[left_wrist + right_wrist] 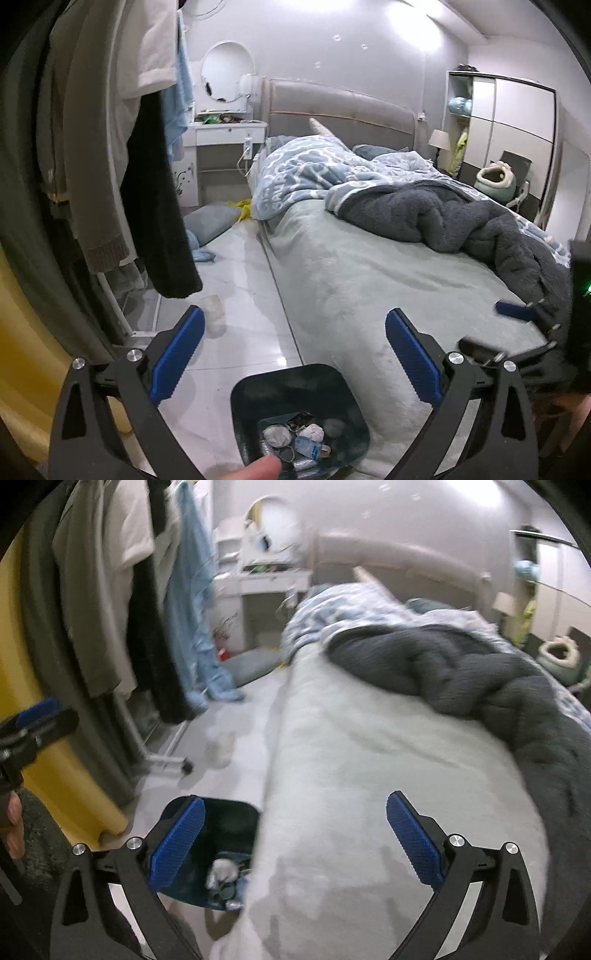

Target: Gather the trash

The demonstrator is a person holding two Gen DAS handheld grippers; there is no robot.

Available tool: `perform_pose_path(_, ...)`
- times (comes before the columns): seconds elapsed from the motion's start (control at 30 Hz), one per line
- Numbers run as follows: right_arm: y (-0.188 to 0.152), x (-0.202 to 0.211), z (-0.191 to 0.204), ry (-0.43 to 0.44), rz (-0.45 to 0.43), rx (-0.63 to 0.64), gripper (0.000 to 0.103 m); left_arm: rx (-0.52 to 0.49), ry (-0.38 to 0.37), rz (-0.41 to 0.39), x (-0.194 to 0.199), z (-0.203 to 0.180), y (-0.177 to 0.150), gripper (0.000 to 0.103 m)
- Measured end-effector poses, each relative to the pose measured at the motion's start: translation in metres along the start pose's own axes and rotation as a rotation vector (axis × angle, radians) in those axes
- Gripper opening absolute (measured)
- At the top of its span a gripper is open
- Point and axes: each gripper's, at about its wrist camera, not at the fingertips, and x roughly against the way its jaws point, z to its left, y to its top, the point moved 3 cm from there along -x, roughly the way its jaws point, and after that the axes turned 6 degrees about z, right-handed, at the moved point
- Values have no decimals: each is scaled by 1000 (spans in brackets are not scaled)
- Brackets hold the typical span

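Blue-padded jaws of the left gripper point(293, 356) stand spread as wide as they go, with nothing between them. Below them, on the pale glossy tile floor point(240, 332) just beside the bed, sits a dark teal plastic trash bin point(255, 391) with a squarish mouth. Inside it lies a heap of trash point(299, 439): crumpled white tissues, a small clear bottle with a blue label too small to read, and what may be foil wrappers. A fingertip point(258, 469) shows at the bottom edge of the left wrist view.

Large white letters run across the blue patterned blanket point(295, 177) on the bed; "SAN R" can be made out, the rest lost in folds. A dark grey fleece blanket point(461, 221) lies bunched on the pale green bedsheet point(369, 280).

The right wrist view is blurred. The right gripper point(295, 838) is likewise fully spread and empty, hovering over the bed's edge, with the bin at its left finger.

A small cloudy plastic cup point(213, 306) stands on the floor further off, near hanging clothes point(110, 147).
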Motion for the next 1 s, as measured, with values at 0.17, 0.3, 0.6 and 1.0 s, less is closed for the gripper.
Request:
perform_pose_path(0.17,-26,39,-33,-95,-74,-43,100,-55,-20,-51,17,-29,-3,100)
perform_pose_path(0.3,-45,61,-47,-138,-111,-78,100,-86,-23,-64,21,-49,-9,100)
perform_pose_path(0.6,-81,103,-76,-180,-151,-138,100,-127,-39,-56,17,-74,-27,100)
perform_pose_path(1.0,-90,112,-64,-136,-208,-138,100,-81,-2,-88,28,-69,-36,100)
